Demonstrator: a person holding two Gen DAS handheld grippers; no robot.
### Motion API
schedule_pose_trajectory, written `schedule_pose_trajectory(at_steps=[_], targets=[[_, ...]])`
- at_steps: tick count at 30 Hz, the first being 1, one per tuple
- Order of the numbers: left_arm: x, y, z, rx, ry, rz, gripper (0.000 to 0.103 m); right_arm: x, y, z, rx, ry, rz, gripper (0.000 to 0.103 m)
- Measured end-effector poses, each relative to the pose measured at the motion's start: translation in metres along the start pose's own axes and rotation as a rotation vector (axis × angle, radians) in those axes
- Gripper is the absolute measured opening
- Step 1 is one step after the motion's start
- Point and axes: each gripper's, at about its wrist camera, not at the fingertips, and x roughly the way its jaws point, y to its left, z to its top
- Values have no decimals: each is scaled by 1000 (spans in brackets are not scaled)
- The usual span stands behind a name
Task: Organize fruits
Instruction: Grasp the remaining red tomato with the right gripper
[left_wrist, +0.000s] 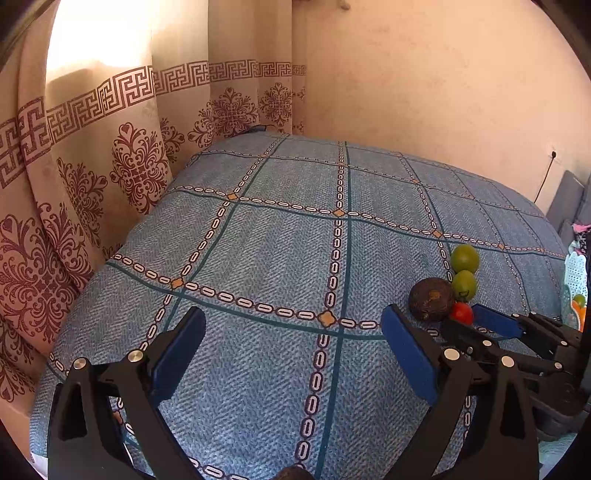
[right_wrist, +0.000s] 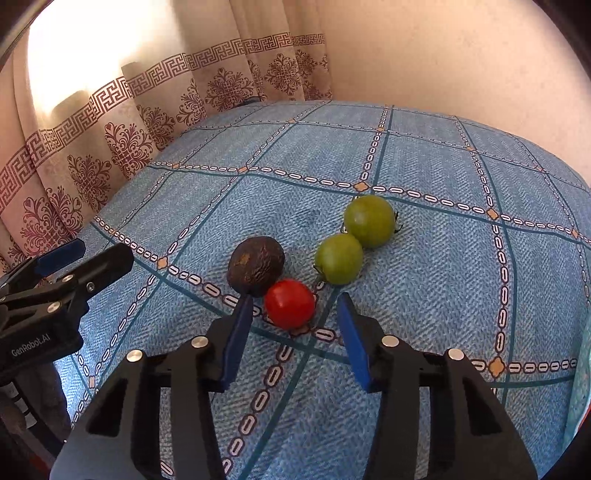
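Note:
On the blue checked cloth (right_wrist: 424, 280) lie a dark brown avocado (right_wrist: 256, 265), a red tomato (right_wrist: 290, 303) and two green tomatoes (right_wrist: 339, 258) (right_wrist: 369, 220), close together. My right gripper (right_wrist: 295, 299) has its blue pads on either side of the red tomato, with a small gap on each side, so they do not press on it. In the left wrist view the same group, with the avocado (left_wrist: 431, 298) and red tomato (left_wrist: 461, 313), sits at the right, where the right gripper (left_wrist: 463, 322) reaches in. My left gripper (left_wrist: 293, 317) is wide open over bare cloth and holds nothing.
A patterned curtain (left_wrist: 92, 192) hangs along the left edge of the surface, and a plain wall (left_wrist: 424, 92) stands behind it. A pale blue lattice basket (left_wrist: 575, 275) stands at the far right edge. The left gripper (right_wrist: 105, 251) shows at the left of the right wrist view.

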Motion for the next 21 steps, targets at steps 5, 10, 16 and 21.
schedule_pose_trajectory(at_steps=[5, 10, 16, 21], targets=[[2, -6, 0, 16, 6, -9, 95, -5, 1, -4, -2, -4, 11, 27], [5, -19, 0, 46, 10, -23, 95, -17, -6, -10, 23, -11, 1, 27], [11, -41, 0, 80, 34, -71, 95, -41, -22, -20, 59, -45, -34, 27], [16, -62, 0, 120, 47, -105, 95, -61, -32, -24, 87, -85, -42, 27]])
